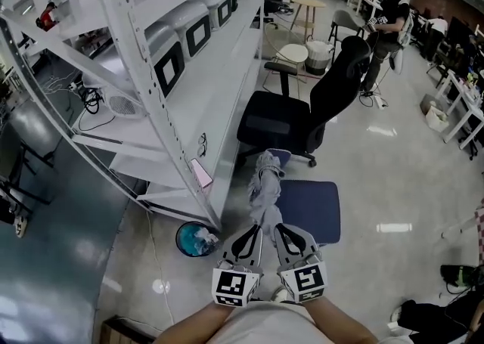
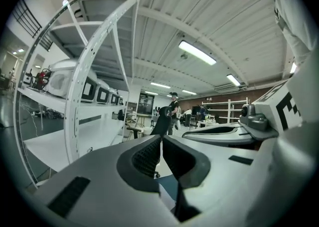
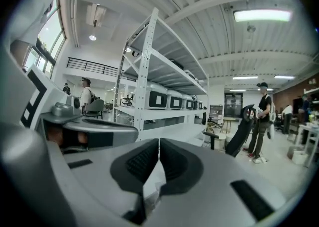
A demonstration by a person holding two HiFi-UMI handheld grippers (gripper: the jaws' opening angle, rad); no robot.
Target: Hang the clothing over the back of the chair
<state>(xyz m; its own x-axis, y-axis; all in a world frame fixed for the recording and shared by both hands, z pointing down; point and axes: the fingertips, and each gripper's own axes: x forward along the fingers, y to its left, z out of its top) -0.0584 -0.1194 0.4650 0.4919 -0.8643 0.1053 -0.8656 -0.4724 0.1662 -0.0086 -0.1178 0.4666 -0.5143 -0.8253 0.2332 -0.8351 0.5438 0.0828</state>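
Note:
The clothing (image 1: 265, 184), a pale grey garment, runs as a long bunched strip along the left edge of a blue chair (image 1: 310, 210). Whether it rests on the chair's back I cannot tell. Its near end reaches both grippers, which are side by side at the bottom of the head view. My left gripper (image 1: 259, 229) (image 2: 162, 138) has its jaws together, with a sliver of pale cloth (image 2: 167, 191) under them. My right gripper (image 1: 277, 227) (image 3: 159, 143) is shut on a fold of the same fabric (image 3: 154, 181).
A tall white shelf rack (image 1: 219, 85) with boxy machines fills the left. A black office chair (image 1: 302, 112) stands just beyond the blue one. A blue bin (image 1: 197, 238) sits by the rack's foot. A person (image 1: 389, 21) stands at the back right among desks.

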